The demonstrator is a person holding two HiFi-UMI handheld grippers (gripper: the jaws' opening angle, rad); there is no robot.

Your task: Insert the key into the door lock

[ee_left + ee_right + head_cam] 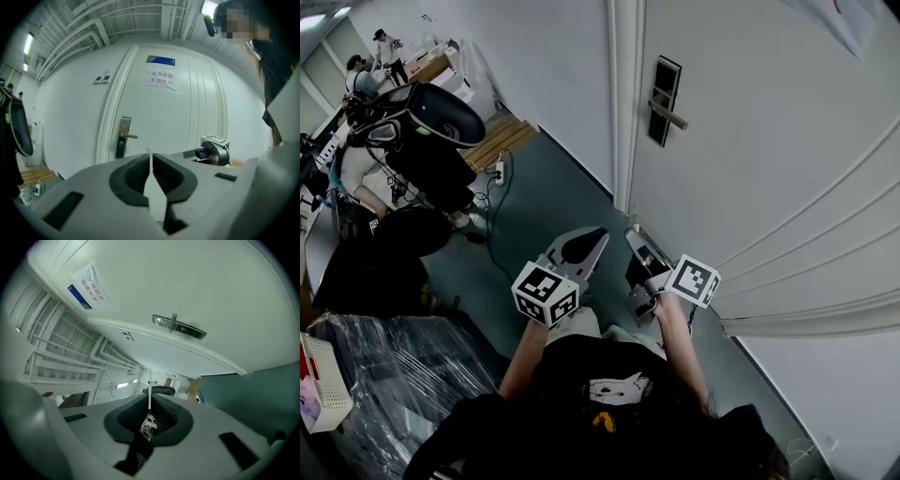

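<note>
The white door [769,141] bears a metal lock plate with a lever handle [664,100], also seen in the left gripper view [123,137] and the right gripper view [179,327]. Both grippers are held low in front of the door, well short of the lock. My right gripper [633,234] [149,401] is shut on a thin pale key [149,397] seen edge-on, with its ring and fob [149,425] hanging behind the jaws. My left gripper [599,233] [150,161] is shut beside it; only a thin pale sliver shows at its tip.
A paper notice [164,80] is taped on the door above a blue sign. To the left on the green floor lie a power strip with cables [499,172] and a wooden pallet [502,136]. A black chair [441,122], plastic-wrapped goods [394,375] and people stand farther left.
</note>
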